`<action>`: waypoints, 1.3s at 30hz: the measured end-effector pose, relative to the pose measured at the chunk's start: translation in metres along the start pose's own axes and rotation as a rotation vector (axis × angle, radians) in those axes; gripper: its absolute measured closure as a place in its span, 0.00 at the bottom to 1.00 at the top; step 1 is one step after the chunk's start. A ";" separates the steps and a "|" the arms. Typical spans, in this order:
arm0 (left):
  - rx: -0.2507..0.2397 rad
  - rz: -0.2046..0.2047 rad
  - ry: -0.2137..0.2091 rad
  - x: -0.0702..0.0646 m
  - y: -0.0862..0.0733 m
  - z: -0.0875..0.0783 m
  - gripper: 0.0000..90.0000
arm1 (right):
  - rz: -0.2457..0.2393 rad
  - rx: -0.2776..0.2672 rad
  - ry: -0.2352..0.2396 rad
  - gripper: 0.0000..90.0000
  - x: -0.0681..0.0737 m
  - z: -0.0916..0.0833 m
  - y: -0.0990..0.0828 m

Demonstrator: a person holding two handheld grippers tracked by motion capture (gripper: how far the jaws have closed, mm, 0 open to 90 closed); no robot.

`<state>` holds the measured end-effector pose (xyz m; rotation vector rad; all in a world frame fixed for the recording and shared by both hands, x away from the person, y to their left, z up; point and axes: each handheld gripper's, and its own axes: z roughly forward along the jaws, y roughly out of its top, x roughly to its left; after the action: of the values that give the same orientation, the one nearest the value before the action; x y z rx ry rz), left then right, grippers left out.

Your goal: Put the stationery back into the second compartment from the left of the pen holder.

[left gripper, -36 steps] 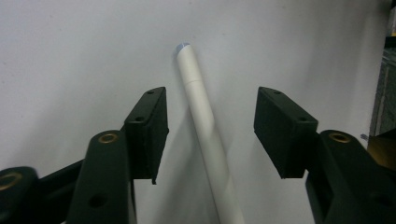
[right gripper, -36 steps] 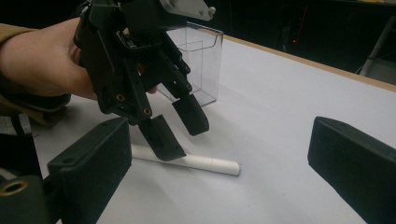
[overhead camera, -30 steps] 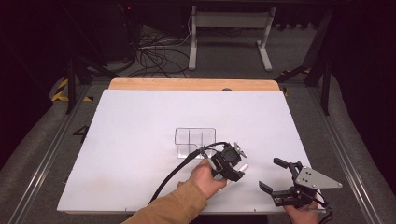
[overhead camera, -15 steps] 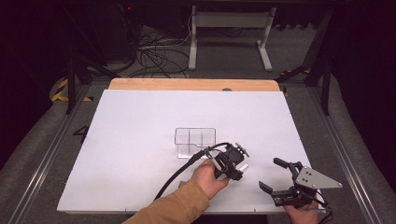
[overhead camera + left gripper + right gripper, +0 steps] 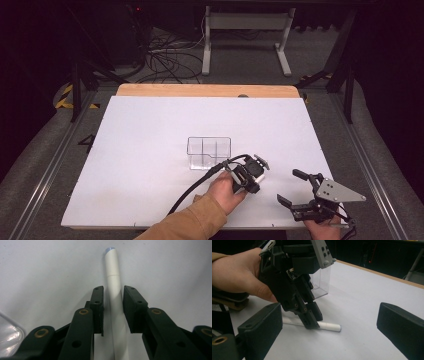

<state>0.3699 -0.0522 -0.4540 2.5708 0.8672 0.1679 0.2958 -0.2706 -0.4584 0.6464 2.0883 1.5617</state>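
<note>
Marker [image 5: 115, 302] lies between left gripper [image 5: 113, 293] jaws, seemingly untouched.

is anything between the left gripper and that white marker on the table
Nothing visible. The left gripper straddles the white marker, which lies flat on the table. Its jaws have just been closing, with slim gaps left on both sides.

Dim room, grey floor [image 5: 40, 150] (tangled cables [image 5: 165, 50])

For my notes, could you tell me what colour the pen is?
White pen, clearest in the left gripper view.
</note>
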 end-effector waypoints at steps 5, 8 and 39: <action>0.001 -0.008 0.015 0.000 0.000 0.000 0.87 | -0.003 0.001 0.000 0.08 0.000 0.000 0.000; 0.001 -0.011 0.016 0.000 0.000 0.000 0.87 | -0.003 0.002 0.001 0.08 0.000 0.000 0.000; -0.196 0.029 -0.028 0.008 -0.007 -0.049 0.88 | -0.002 -0.001 -0.001 0.08 0.001 0.001 0.000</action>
<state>0.3601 -0.0252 -0.4130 2.3984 0.7639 0.2139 0.2958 -0.2698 -0.4590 0.6446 2.0872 1.5604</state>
